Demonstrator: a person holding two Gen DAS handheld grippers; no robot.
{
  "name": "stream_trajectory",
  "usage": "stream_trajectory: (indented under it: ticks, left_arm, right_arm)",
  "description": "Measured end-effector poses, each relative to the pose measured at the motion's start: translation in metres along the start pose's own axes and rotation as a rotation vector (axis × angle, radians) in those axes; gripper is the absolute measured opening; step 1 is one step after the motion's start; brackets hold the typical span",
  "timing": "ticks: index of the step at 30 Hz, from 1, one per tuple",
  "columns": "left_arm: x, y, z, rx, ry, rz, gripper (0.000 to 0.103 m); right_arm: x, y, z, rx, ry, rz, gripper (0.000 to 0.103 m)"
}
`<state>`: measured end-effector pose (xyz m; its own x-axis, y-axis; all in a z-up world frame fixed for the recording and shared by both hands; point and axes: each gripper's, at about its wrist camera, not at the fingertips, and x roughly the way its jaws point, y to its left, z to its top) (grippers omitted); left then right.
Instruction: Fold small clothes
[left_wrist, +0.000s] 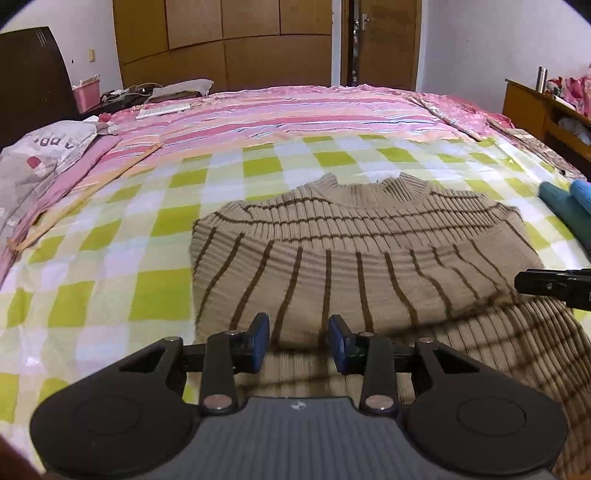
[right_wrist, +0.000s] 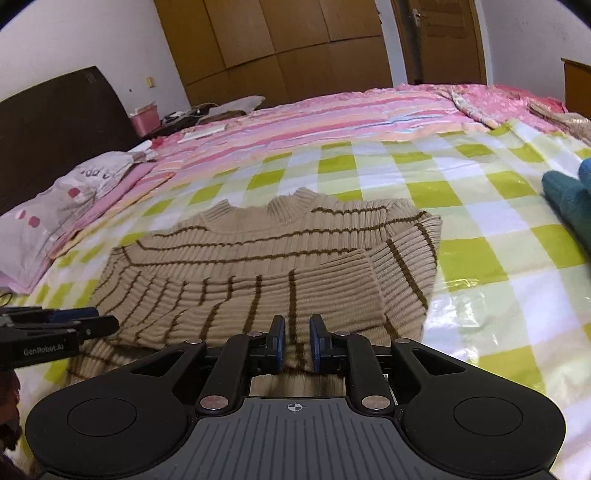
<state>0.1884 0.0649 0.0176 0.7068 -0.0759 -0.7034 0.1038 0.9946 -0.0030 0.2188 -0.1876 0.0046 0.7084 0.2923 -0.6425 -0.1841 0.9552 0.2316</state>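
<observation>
A bedroom with wooden wardrobes (left_wrist: 229, 40) is recorded. The bed's checked cover (left_wrist: 110, 236) carries the striped sweater (left_wrist: 354, 251), sleeves folded across its body. Both the left gripper (left_wrist: 298, 341) and right gripper (right_wrist: 297, 341) are parted, empty, over the hem. Risk: the slick cover may let the folds slide apart.

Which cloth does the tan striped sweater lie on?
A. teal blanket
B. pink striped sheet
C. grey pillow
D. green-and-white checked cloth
D: the sweater rests on the checked cloth; the pink sheet lies beyond it.
</observation>
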Motion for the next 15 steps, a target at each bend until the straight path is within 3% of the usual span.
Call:
stream_trajectory:
  ticks: [9,15]
  left_arm:
    - [-0.056,0.01,-0.06,-0.049,0.084,-0.024,0.041]
    - [-0.08,0.02,-0.097,-0.116,0.183,0.019,0.041]
  right_arm:
    - [-0.065,-0.009,-0.042,0.04,0.082,0.022,0.018]
    - [-0.103,-0.015,-0.076,0.076,0.16,0.0,0.023]
